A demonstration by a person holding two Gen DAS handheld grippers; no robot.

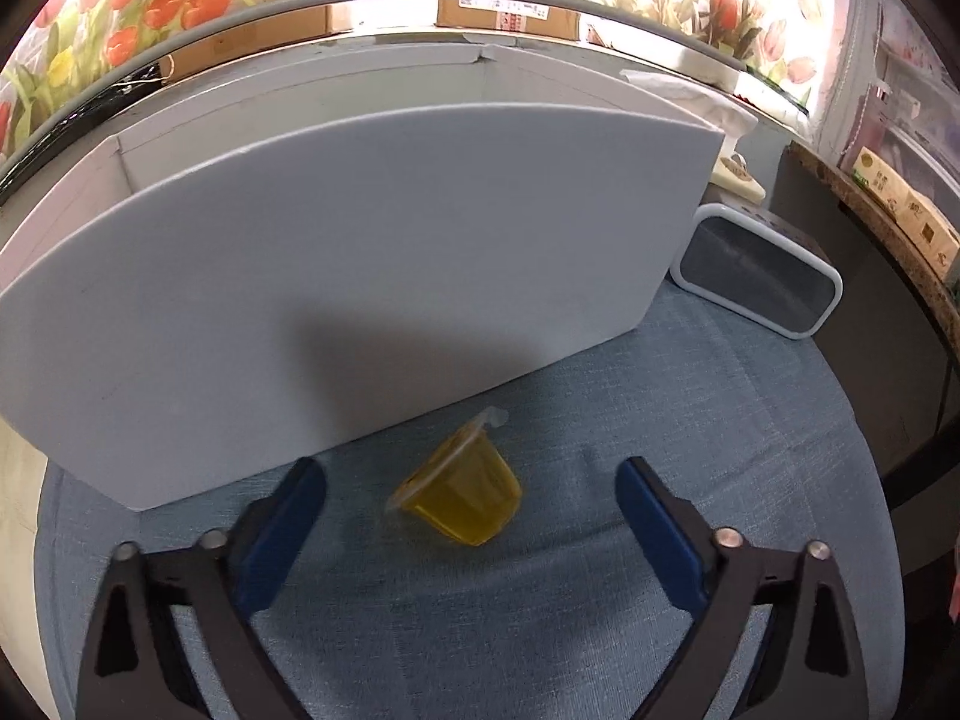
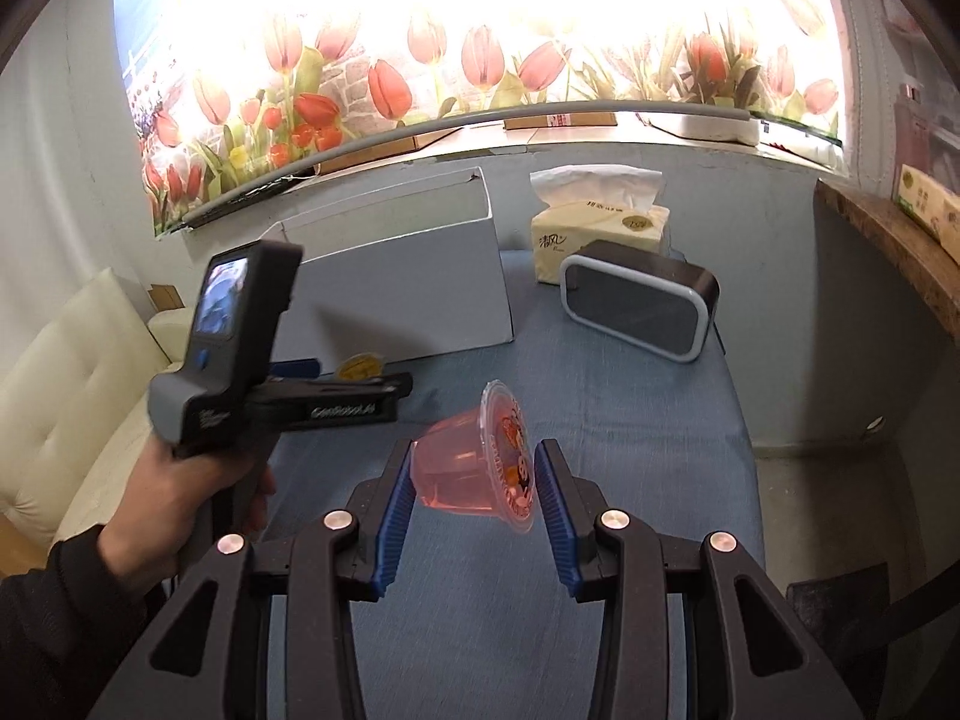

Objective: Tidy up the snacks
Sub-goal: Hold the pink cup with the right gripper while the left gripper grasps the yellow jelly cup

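Observation:
A yellow jelly cup [image 1: 459, 495] lies on its side on the blue cloth, just in front of the white box [image 1: 360, 276]. My left gripper [image 1: 471, 495] is open, with its blue pads on either side of the cup and apart from it. In the right wrist view the left gripper [image 2: 336, 384] points at the box [image 2: 408, 288], and the yellow cup's lid [image 2: 360, 367] peeks out behind it. My right gripper [image 2: 474, 483] is shut on a pink jelly cup [image 2: 474, 468], which lies sideways with its printed lid to the right.
A black speaker with a white rim [image 2: 639, 306] stands right of the box, also in the left wrist view [image 1: 759, 276]. A tissue pack [image 2: 597, 234] sits behind it. A cream sofa [image 2: 66, 372] is at the left. A wooden shelf [image 2: 888, 240] is at the right.

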